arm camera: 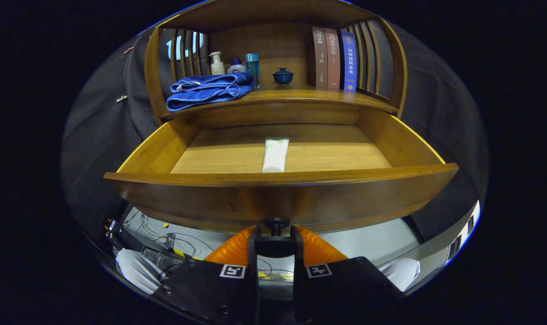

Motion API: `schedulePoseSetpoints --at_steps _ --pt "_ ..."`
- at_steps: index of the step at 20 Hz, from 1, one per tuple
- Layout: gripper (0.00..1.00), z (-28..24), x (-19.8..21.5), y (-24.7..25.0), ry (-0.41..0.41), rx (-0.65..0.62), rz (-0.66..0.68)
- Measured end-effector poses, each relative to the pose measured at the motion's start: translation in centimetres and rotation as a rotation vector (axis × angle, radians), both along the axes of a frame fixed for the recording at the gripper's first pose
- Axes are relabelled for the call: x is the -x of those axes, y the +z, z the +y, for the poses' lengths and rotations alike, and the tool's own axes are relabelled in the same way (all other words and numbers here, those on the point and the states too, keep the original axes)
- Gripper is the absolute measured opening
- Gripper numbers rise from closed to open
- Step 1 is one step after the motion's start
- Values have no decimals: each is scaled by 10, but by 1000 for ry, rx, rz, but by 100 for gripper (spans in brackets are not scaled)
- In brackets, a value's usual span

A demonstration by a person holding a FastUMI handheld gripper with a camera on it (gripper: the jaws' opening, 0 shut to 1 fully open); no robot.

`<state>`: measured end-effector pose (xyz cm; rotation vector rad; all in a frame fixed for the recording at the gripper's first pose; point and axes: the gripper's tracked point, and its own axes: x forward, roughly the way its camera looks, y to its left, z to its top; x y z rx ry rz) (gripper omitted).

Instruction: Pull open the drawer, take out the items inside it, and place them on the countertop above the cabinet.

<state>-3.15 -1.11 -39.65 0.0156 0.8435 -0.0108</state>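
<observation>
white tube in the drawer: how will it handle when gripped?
The tube lies flat on the drawer floor, so it probably won't roll. Likely light and squeezable. The gripper is closed around the drawer's knob.

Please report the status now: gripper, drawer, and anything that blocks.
Gripper shut on drawer knob. Drawer open; white tube inside. Nothing blocks.

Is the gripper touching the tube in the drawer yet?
Apart. The gripper view shows the gripper closed on the knob outside the drawer front; the tube lies inside, beyond it.
</observation>
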Motion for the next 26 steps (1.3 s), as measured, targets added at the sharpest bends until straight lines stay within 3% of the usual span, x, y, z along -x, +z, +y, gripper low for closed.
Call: schedulePoseSetpoints --at_steps 8,10,13,16,21,26 --pt "34 0 12 -5 -5 -11 35" --pt "41 -1 21 -1 -9 -6 71" --pt "69 -5 39 16 -36 10 74" --pt "99 -2 29 51 -47 -1 8" --pt "98 7 -33 112 -30 -31 -112" --pt "98 8 -101 87 -7 9 6"
